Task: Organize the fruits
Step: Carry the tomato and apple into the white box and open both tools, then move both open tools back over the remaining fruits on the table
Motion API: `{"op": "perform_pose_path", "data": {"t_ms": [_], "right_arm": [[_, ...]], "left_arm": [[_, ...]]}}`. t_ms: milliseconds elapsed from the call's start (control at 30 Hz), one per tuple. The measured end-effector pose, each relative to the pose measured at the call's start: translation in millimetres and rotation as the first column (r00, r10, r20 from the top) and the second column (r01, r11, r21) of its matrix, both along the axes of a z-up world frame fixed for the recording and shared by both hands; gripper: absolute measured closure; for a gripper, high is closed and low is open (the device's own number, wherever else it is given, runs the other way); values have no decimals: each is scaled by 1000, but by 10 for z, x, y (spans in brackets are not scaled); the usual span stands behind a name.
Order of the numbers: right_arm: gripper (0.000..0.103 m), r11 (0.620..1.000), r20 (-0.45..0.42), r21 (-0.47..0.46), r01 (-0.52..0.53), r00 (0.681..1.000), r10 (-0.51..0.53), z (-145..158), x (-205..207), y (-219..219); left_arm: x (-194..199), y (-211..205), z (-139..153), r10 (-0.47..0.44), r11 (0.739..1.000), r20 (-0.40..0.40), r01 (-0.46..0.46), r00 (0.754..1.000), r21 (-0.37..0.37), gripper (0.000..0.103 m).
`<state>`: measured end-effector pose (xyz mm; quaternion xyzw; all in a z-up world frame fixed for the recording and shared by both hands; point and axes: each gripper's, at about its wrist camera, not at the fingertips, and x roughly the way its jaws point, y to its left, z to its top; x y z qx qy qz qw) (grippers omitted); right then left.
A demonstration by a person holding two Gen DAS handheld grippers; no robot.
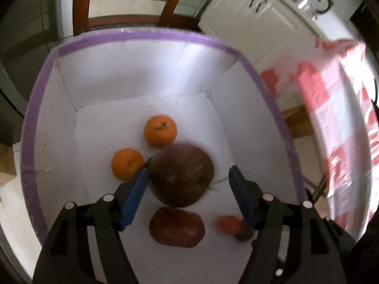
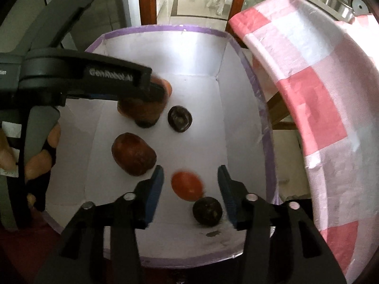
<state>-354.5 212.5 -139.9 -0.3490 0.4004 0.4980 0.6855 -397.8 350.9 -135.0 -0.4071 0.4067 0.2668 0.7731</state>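
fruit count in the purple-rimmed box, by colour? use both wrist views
Oranges: 2
Dark red fruits: 2
Red-orange fruit: 1
Blackish round fruits: 2
Total: 7

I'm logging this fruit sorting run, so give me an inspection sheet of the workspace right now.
Surface: white box with purple rim, marks on its floor.
Job's things: two oranges, two reddish-brown fruits, small red-orange fruit, two dark round fruits, all inside the box.
Clutter: nothing seen.
Grippers: left gripper open around the larger reddish-brown fruit; right gripper open over the red-orange fruit.
Cables: nothing seen.
Surroundings: red-and-white checked cloth, white cabinets.
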Motion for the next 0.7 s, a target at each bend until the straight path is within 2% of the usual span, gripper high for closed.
{"op": "perform_pose_path", "data": {"t_ms": [67,133,267,433,700], "right_arm": [[43,1000,3,10,3,1000,-3,47,9,-27],[41,1000,9,17,3,1000,-3,71,11,-38],[30,999,18,49,11,1000,-12,147,11,-73],[26,993,12,114,18,1000,-19,307,53,-152],[23,989,13,145,25,1000,-27,388,12,-201]], "left_arm": [[5,-20,31,1,1000,-11,-1,1000,28,21],[32,-43,48,-7,1000,-8,8,1000,27,20],[60,-69,80,-4,999,1,4,1000,32,10],[67,-66,77,-3,1000,7,3,1000,30,8],[91,-66,88,-20,1000,20,19,1000,25,5]]}}
